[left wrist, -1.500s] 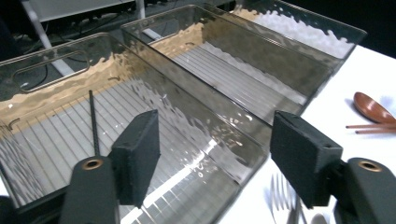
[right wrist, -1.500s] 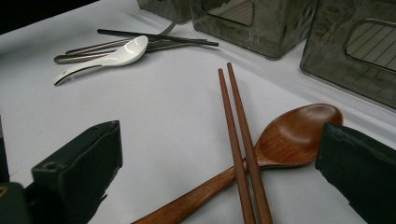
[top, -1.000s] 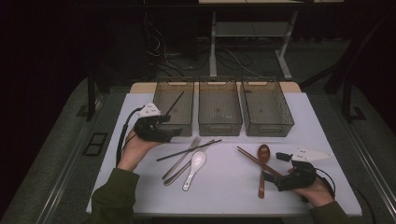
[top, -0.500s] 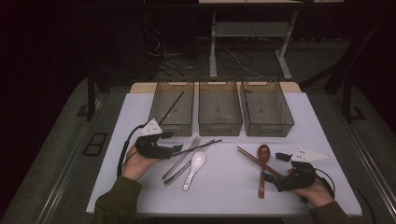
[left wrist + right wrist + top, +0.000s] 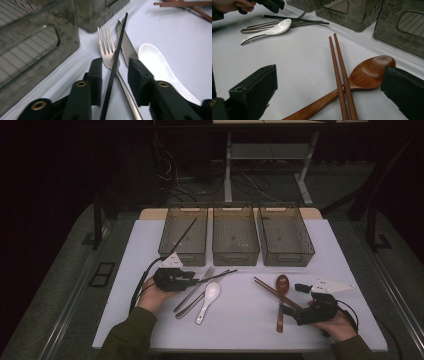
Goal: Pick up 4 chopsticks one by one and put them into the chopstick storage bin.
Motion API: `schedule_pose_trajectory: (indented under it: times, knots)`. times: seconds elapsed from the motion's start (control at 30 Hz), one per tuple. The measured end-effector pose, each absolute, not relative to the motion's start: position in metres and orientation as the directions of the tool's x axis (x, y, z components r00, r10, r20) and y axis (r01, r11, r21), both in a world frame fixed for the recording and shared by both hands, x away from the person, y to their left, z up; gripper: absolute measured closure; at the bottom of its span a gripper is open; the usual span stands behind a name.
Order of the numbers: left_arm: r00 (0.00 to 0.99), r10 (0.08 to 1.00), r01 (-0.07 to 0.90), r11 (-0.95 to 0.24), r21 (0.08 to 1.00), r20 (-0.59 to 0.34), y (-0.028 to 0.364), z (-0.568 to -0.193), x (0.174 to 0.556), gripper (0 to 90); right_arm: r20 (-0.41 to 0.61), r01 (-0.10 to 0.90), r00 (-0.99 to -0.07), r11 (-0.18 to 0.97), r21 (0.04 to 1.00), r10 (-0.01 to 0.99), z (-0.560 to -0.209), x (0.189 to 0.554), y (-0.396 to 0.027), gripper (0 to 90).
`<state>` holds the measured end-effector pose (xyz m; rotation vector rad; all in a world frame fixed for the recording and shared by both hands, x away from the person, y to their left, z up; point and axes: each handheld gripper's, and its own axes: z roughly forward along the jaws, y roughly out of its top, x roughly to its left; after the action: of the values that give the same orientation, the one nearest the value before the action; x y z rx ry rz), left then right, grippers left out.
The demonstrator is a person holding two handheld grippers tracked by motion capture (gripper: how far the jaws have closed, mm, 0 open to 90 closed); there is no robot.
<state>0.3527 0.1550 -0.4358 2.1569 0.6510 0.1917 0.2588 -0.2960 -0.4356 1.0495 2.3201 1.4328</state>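
On the white table a black chopstick (image 5: pixel 216 276) (image 5: pixel 120 45) lies across a metal fork (image 5: pixel 198 287) (image 5: pixel 106 47) and knife (image 5: pixel 127 47), beside a white spoon (image 5: pixel 210 296) (image 5: pixel 157 65). My left gripper (image 5: pixel 197 279) (image 5: pixel 116 72) is down at the chopstick's near end. Its jaws have just been closing and stand on either side of the chopstick, with a gap on each side. My right gripper (image 5: pixel 292 299) (image 5: pixel 332 85) rests wide open by a brown wooden spoon (image 5: pixel 281 285) (image 5: pixel 372 72) and a pair of wooden chopsticks (image 5: pixel 272 292) (image 5: pixel 337 62).
Three smoky clear bins stand in a row at the back: left bin (image 5: pixel 172 251), middle (image 5: pixel 235 254), right (image 5: pixel 287 255). A second black chopstick (image 5: pixel 184 236) leans inside the left bin. The left bin's wall (image 5: pixel 32 42) is close beside my left gripper.
My left gripper has sunk toward the table and slid onto the black chopstick, and its jaws have narrowed around it. The right hand has stayed where it was.
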Motion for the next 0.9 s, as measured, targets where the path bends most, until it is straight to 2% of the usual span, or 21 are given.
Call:
schedule_pose_trajectory:
  times: [0.2, 0.9]
  knots:
    - [0.848, 0.521, 0.398, -0.505, 0.766, -0.097, 0.156, -0.440, 0.357, 70.9, 0.175, 0.458, -0.721, 0.272, 0.846, 0.670, -0.436, 0.259, -0.296, 0.3]
    - [0.855, 0.505, 0.423, -0.542, 0.726, -0.121, 0.153, -0.451, 0.364, 74.9, 0.175, 0.457, -0.721, 0.270, 0.848, 0.670, -0.436, 0.259, -0.296, 0.3]
